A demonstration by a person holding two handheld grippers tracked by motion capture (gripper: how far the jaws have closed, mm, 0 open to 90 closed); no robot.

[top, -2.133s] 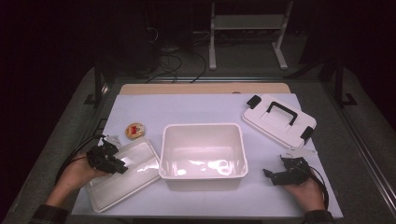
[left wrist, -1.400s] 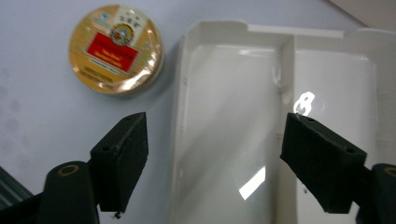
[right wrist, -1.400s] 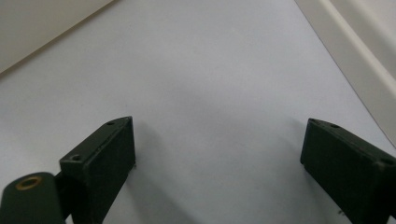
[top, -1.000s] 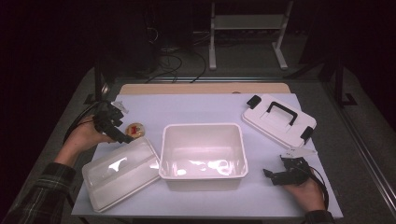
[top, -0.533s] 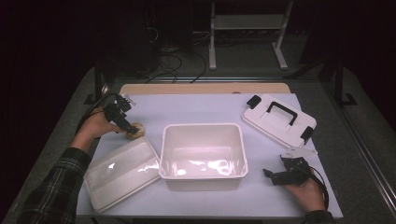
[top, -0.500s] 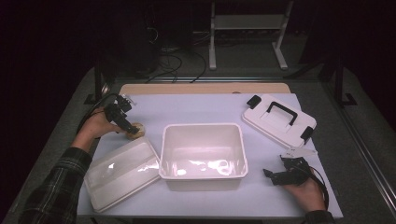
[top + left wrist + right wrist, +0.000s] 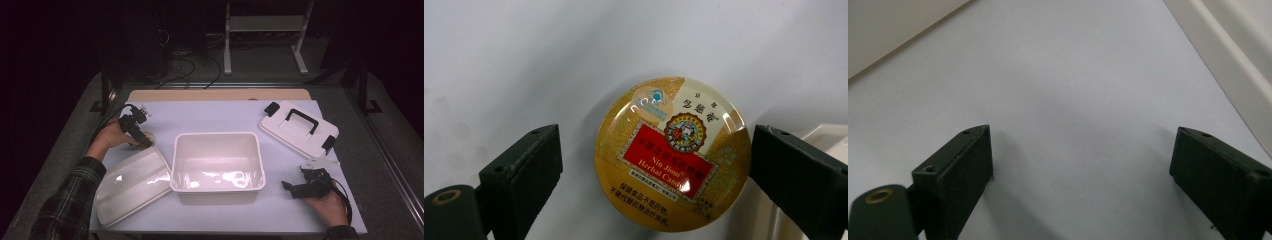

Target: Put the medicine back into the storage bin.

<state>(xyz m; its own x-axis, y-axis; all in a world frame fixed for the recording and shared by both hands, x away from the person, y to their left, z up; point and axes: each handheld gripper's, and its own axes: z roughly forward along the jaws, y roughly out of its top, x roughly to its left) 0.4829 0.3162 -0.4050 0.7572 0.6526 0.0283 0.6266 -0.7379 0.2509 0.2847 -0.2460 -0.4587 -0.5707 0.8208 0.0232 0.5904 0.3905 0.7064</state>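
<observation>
The left gripper (image 7: 654,165) hangs over the herbal candy tin (image 7: 672,152), fingers spread wide to either side and gripping nothing yet. The tin lies flat on the worktop (image 7: 210,117), just left of the white bin (image 7: 218,165); grasping and lifting remain. The right gripper (image 7: 1083,175) rests open and empty, right of the bin.

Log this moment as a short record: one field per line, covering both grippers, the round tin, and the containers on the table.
left gripper: open, jaws on either side of the candy tin, not visibly touching it
candy tin: round, gold and red, flat on the white table cover, label up
right gripper: open, nothing between its jaws, low over the cover at the near right
white bin: open and empty, centre of the table
flat lid: lying left of the bin
handled lid: black handle and clips, far right
</observation>
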